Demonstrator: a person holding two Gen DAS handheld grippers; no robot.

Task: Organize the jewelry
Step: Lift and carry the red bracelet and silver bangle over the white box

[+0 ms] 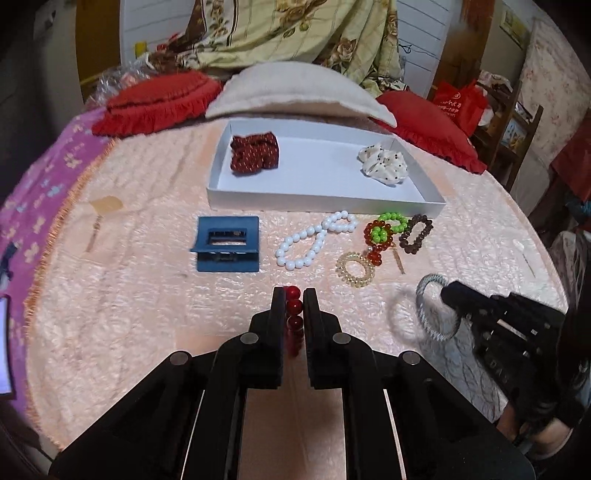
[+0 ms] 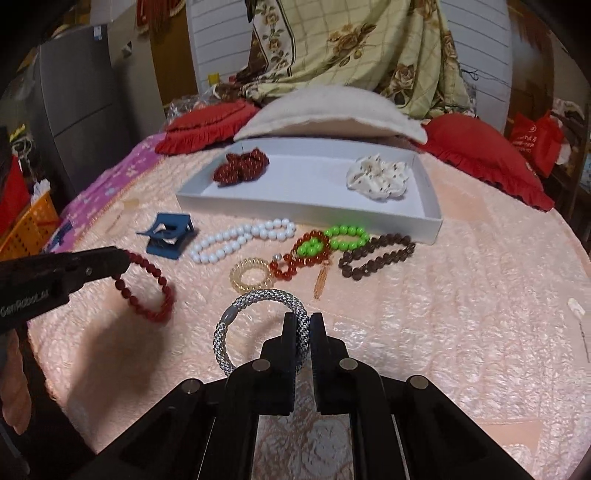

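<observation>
My left gripper (image 1: 294, 295) is shut on a dark red bead bracelet (image 1: 294, 317), which hangs from it in the right wrist view (image 2: 147, 291). My right gripper (image 2: 305, 321) is shut on a silver woven bangle (image 2: 258, 325), also seen in the left wrist view (image 1: 434, 314). Both are above the peach bedspread, in front of a white tray (image 1: 321, 199) holding a red scrunchie (image 1: 255, 152) and a cream scrunchie (image 1: 384, 164). White beads (image 1: 314, 240), a blue claw clip (image 1: 227, 243), green, orange and brown bracelets (image 1: 391, 230) and a yellow coil tie (image 1: 354, 268) lie before the tray.
Red cushions (image 1: 159, 101) and a cream pillow (image 1: 295, 92) lie behind the tray. A floral quilt (image 1: 295, 33) hangs at the back. A purple blanket (image 1: 29, 199) edges the left side. An orange basket (image 2: 29, 225) stands off the bed to the left.
</observation>
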